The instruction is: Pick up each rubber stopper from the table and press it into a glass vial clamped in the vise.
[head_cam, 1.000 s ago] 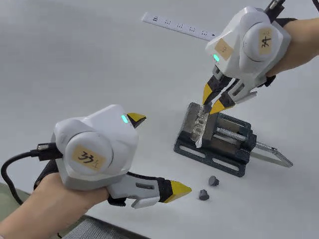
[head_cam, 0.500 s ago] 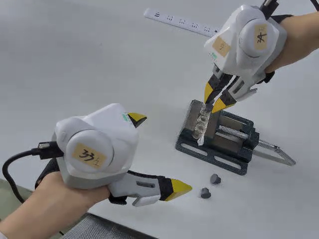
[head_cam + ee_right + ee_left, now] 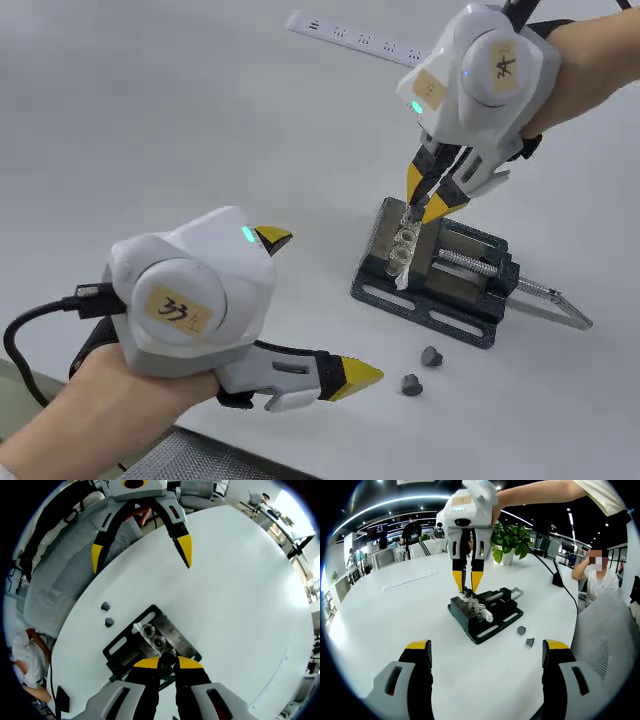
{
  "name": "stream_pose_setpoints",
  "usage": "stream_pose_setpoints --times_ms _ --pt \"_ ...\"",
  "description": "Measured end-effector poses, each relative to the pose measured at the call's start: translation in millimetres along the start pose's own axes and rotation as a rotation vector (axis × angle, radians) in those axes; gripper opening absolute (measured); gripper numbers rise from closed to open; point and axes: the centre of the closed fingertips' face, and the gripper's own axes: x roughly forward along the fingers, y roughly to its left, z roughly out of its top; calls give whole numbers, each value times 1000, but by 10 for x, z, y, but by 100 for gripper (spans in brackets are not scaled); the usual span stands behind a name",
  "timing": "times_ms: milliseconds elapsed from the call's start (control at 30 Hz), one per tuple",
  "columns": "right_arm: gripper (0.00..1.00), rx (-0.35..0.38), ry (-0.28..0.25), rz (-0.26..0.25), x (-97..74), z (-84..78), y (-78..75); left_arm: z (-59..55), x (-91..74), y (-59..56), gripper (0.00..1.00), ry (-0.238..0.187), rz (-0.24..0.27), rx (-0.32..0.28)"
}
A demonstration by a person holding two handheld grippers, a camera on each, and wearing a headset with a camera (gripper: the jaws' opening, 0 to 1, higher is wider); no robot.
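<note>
A black vise [image 3: 470,300] clamps a short row of glass vials [image 3: 400,250] on the white table. My right gripper [image 3: 420,207] points down over the farthest vial, shut on a dark rubber stopper [image 3: 168,658] that sits at that vial's mouth. In the right gripper view two open vials [image 3: 153,635] lie just beyond my right gripper [image 3: 168,663]. Two loose grey stoppers [image 3: 431,356] [image 3: 411,384] lie on the table in front of the vise. My left gripper [image 3: 320,305] hovers open and empty to the left of the vise, its jaws wide apart [image 3: 486,647].
A white power strip [image 3: 360,42] lies at the far side of the table. The vise's screw handle [image 3: 555,305] sticks out to the right. The table's near edge runs just under my left hand, with a grey mesh chair [image 3: 65,575] below it.
My right gripper has leaned and shifted a little to the left above the far vial, still shut on the stopper. My left gripper has stayed put.
</note>
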Motion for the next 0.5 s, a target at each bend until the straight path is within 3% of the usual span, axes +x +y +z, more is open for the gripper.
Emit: stream_pose_setpoints --times_ms 133,300,500 --pt "5 26 9 2 6 0 -4 2 4 -5 91 -1 0 -2" --pt "5 121 6 5 5 33 1 7 22 -16 90 -1 -4 -1" --pt "5 129 13 11 8 20 -16 20 23 -30 90 -4 -8 0"
